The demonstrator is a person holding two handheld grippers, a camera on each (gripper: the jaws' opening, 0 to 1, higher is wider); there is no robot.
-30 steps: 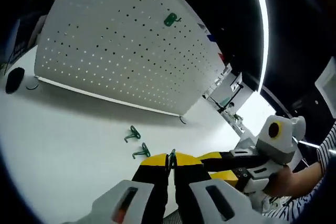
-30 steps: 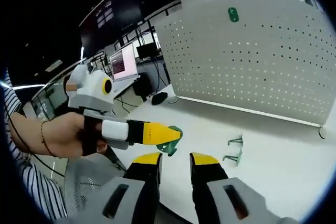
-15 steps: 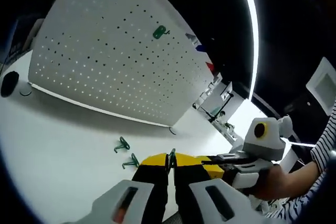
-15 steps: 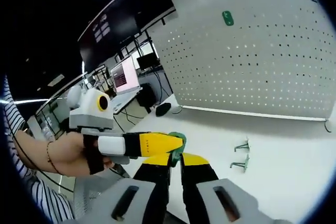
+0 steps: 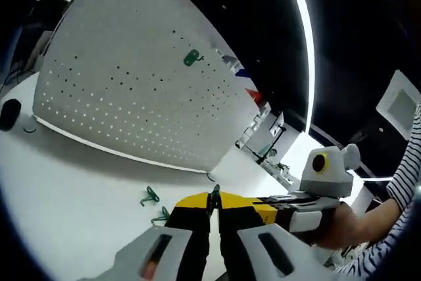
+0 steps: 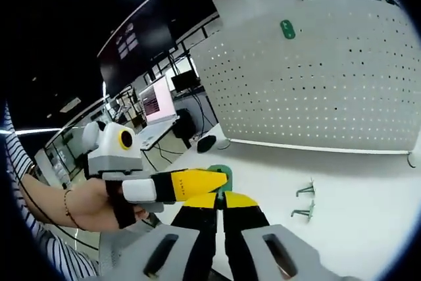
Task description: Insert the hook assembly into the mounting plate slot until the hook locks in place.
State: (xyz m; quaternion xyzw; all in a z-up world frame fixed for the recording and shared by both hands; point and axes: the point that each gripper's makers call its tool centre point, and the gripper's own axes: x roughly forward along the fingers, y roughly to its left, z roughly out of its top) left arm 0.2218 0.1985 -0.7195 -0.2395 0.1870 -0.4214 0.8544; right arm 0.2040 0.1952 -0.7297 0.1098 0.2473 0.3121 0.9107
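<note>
A small green hook (image 5: 214,197) is pinched between my left gripper's (image 5: 214,206) shut yellow-tipped jaws. My right gripper (image 5: 264,211) reaches in from the right and meets the same hook. In the right gripper view its own jaws (image 6: 221,201) are shut on the green hook (image 6: 221,174), and the left gripper (image 6: 212,181) holds it from the left. The white perforated mounting plate (image 5: 125,90) stands upright on the table with another green hook (image 5: 191,58) mounted high on it. That plate (image 6: 329,90) and mounted hook (image 6: 287,29) also face the right gripper.
Two spare green hooks (image 5: 155,204) lie on the white table (image 5: 72,189) in front of the plate, seen again as hooks (image 6: 304,201). A black object (image 6: 206,143) sits by the plate's left end. Monitors (image 6: 156,89) stand behind. A person's hand (image 6: 85,199) grips the left gripper.
My right gripper's jaws, open a second ago, have closed on the green hook held by the left gripper. Both views have shifted slightly.
</note>
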